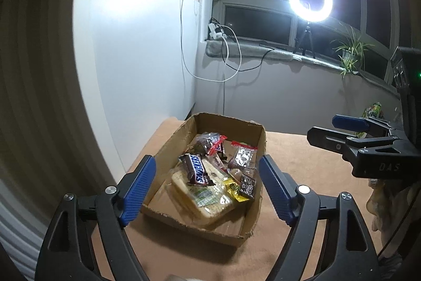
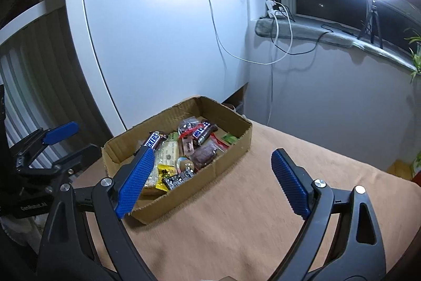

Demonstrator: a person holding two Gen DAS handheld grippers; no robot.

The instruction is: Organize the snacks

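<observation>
Snacks in a shallow brown cardboard box on the tan desk lie straight ahead of the left gripper, nearer than the right gripper; both jaws apart, empty.

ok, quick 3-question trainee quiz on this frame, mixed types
1. True or false: the left gripper holds a snack.
2. Where do the snacks lie? A) in the cardboard box B) loose across the brown cloth C) on the windowsill
3. Fill in: the brand printed on the dark bar lying on top of the pile is ____.

Key: 1 false, both its jaws and those of the right gripper stand open with nothing between them; 2 A; 3 Snickers.
</observation>
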